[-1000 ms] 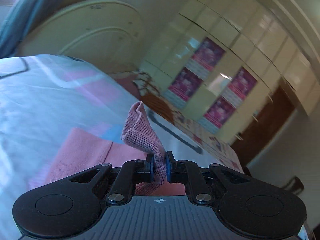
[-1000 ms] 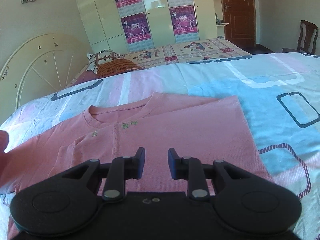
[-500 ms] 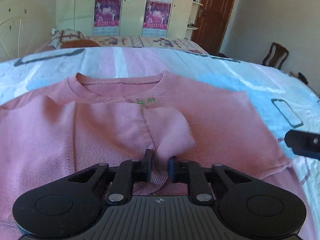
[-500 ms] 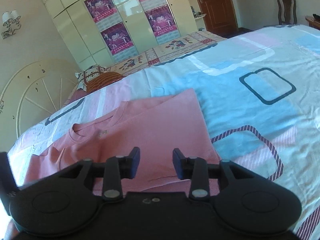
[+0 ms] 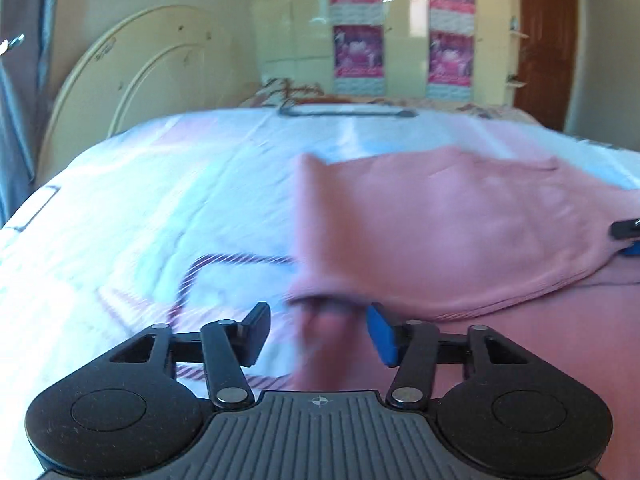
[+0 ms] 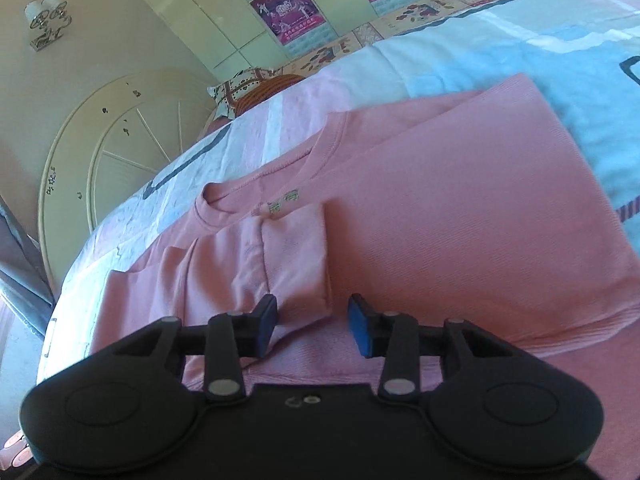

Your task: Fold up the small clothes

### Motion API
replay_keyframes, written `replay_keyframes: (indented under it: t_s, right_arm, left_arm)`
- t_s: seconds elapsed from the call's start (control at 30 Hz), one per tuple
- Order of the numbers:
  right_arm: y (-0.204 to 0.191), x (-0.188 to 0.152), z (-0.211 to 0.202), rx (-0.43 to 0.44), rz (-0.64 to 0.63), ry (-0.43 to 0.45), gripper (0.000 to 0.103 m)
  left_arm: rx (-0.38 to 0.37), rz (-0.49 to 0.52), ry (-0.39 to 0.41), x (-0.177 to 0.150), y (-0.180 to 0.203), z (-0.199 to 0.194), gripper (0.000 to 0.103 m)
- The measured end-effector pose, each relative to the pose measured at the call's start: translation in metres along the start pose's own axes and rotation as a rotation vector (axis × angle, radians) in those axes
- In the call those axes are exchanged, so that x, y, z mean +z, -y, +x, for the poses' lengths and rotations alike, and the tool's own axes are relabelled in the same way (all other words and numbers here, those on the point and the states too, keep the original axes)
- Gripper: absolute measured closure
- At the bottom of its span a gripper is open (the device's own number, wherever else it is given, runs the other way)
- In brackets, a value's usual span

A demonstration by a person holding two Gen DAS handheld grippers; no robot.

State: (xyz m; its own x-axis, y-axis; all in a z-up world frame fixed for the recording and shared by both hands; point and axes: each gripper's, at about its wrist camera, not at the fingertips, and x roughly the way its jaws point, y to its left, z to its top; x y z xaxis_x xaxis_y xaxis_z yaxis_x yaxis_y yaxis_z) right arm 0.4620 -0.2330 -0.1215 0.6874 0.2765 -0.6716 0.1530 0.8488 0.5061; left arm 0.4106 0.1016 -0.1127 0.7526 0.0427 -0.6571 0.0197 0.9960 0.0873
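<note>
A pink long-sleeved shirt point(image 6: 440, 216) lies flat on the bed, neck toward the headboard. Its left sleeve point(image 6: 292, 256) lies folded across the chest, and the right side is folded inward. My right gripper point(image 6: 312, 324) is open and empty, just above the shirt near the sleeve cuff. My left gripper point(image 5: 318, 334) is open and empty at the shirt's point(image 5: 440, 232) left edge, with a blurred fold of pink cloth point(image 5: 320, 300) between its fingers but not clamped. The right gripper's fingertips point(image 5: 626, 230) show at the right edge of the left wrist view.
The bed sheet point(image 5: 160, 208) is white with pink and blue blocks. A cream headboard point(image 6: 112, 160) stands at the far end, with pillows point(image 6: 256, 84) beside it. Wardrobes with posters point(image 5: 400, 24) and a brown door point(image 5: 544, 40) stand beyond.
My left gripper opened and let go of the sleeve, which now lies folded on the chest, then swung left. My right gripper came closer over the shirt and opened wider.
</note>
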Motion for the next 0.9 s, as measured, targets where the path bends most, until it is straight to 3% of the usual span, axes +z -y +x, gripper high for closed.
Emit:
replay_keyframes:
  t_s: [0.1, 0.13, 0.17, 0.23, 0.37, 0.4, 0.47, 0.53, 0.77, 0.87, 0.9]
  right_arm:
    - [-0.017, 0.003, 0.01, -0.043, -0.069, -0.014, 0.091]
    - [-0.023, 0.005, 0.01, -0.057, -0.105, -0.014, 0.092]
    - [-0.028, 0.007, 0.007, -0.062, -0.137, -0.001, 0.093]
    - [-0.042, 0.011, -0.006, -0.078, -0.207, 0.042, 0.095]
    - [-0.061, 0.014, -0.074, -0.092, -0.329, 0.275, 0.096]
    - [-0.058, 0.012, -0.079, -0.127, -0.338, 0.285, 0.095]
    - [-0.037, 0.005, -0.061, -0.202, -0.337, 0.166, 0.096]
    - [-0.018, -0.006, -0.05, -0.206, -0.282, 0.099, 0.096]
    - [-0.011, -0.023, -0.046, -0.223, -0.253, 0.104, 0.096]
    - [-0.001, -0.024, -0.033, -0.248, -0.224, 0.052, 0.095]
    - [-0.001, -0.023, -0.036, -0.247, -0.218, 0.058, 0.085]
  left_arm:
    - [0.01, -0.006, -0.012, -0.001, -0.008, 0.016, 0.051]
    - [0.006, -0.009, -0.007, 0.001, -0.009, 0.019, 0.056]
    - [-0.004, -0.015, -0.007, 0.004, -0.008, 0.026, 0.071]
    - [-0.041, -0.048, -0.019, 0.012, -0.005, 0.037, 0.091]
    - [-0.038, -0.016, -0.015, 0.008, -0.001, 0.037, 0.093]
    - [-0.043, -0.021, -0.014, 0.009, -0.001, 0.04, 0.093]
    - [-0.049, -0.028, -0.017, 0.009, -0.003, 0.04, 0.093]
    - [-0.053, -0.025, -0.022, 0.01, -0.004, 0.04, 0.093]
    - [-0.064, 0.015, -0.032, 0.016, -0.002, 0.043, 0.093]
    - [-0.076, 0.05, -0.042, 0.02, 0.001, 0.043, 0.092]
    - [-0.099, 0.064, -0.049, 0.021, -0.001, 0.039, 0.09]
